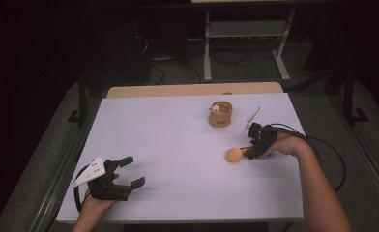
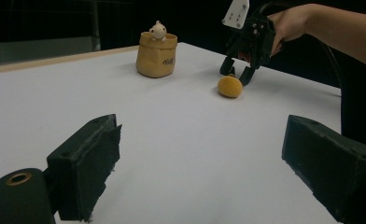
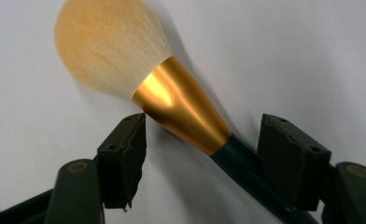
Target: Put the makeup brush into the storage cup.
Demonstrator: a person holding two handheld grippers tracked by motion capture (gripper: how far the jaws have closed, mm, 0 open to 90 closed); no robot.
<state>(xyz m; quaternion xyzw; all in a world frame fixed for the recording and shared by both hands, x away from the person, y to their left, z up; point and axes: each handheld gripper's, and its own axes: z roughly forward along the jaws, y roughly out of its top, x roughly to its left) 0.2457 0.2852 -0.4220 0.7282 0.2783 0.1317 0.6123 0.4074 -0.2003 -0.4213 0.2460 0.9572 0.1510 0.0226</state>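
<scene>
Makeup brush lies flat on white table, right side, w/ its handle running back between the jaws of the right gripper. In right gripper view the gold ferrule sits just off the left jaw's tip, dark handle passes close by the right jaw; small gaps both sides, so pads aren't pressing on it. Jaws half-narrowed around the handle, no grip.

Brush: big round head of soft yellow-orange bristles, shiny gold cone ferrule, dark handle. Head points twd table centre, away from the gripper. In left gripper view it shows as an orange ball just below the right gripper's tips.

Right hand comes in from the right edge, forearm angled across the table corner, gripper tilted down at the brush, cable trailing behind.

Left gripper rests low near the front-left of table, jaws spread wide, nothing btwn them, well apart from the brush.

Tan pouch w/ small white figure stands behind the brush, near it.
</scene>
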